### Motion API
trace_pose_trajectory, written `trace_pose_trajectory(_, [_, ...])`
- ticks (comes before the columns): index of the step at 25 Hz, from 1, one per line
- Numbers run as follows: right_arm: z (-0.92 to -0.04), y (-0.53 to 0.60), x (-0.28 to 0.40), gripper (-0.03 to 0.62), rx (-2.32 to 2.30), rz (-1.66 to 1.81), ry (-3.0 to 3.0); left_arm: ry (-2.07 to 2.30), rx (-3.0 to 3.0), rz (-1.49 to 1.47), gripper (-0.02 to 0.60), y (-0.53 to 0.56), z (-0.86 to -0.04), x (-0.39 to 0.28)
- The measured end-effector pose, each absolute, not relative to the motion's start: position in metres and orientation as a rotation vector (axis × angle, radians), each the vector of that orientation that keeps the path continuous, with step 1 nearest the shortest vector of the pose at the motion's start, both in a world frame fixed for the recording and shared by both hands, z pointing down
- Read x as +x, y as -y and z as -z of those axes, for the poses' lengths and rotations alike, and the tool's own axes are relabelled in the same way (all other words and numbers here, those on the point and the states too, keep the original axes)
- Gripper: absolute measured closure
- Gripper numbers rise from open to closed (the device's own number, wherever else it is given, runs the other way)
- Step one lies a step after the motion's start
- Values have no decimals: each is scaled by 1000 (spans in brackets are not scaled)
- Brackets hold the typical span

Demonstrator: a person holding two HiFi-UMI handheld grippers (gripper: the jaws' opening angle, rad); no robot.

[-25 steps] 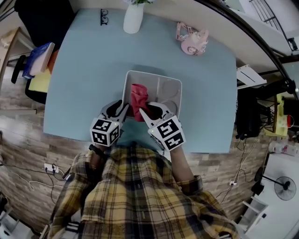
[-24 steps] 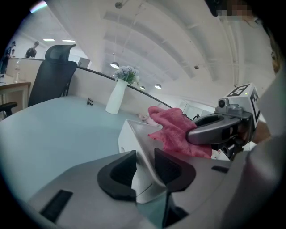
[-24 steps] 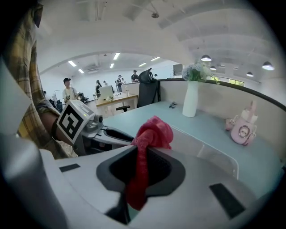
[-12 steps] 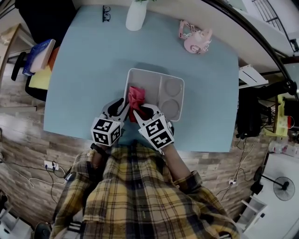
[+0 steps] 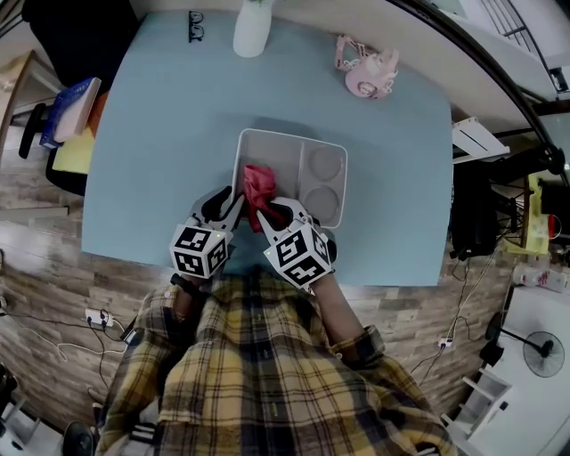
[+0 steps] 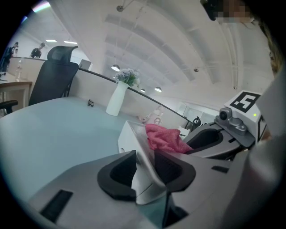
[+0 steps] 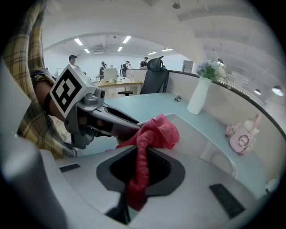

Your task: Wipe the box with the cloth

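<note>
A white compartment box (image 5: 329, 147) lies on the light blue table (image 5: 160, 134). My left gripper (image 5: 235, 207) is shut on the box's near left rim; in the left gripper view the white wall (image 6: 143, 152) stands pinched between the dark pads. My right gripper (image 5: 267, 208) is shut on a red cloth (image 5: 258, 183), which bunches up in the box's left compartment against its near wall. In the right gripper view the cloth (image 7: 145, 147) hangs between the jaws, with the left gripper (image 7: 103, 120) just beyond it.
A white vase (image 5: 252, 27) and black glasses (image 5: 196, 20) sit at the table's far edge, a pink toy (image 5: 367, 67) at far right. Books (image 5: 76, 111) lie left of the table. Two round hollows (image 5: 324, 183) fill the box's right part.
My right gripper has slid left and toward me with the cloth, rolling a little, so the cloth now lies nearer the box's near left corner. The left gripper kept still.
</note>
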State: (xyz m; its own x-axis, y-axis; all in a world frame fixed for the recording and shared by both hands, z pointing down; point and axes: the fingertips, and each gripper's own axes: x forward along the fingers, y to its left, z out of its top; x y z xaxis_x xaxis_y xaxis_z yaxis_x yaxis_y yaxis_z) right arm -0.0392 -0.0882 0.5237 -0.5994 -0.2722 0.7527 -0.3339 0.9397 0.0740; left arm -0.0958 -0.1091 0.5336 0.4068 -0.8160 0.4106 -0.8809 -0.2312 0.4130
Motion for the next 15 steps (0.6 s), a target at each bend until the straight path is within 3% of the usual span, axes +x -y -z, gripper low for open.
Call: trace_pose_trajectory(15, [-525,105,21,540,529,-85,2168,1455,2063,-145,456,110,-534,-96])
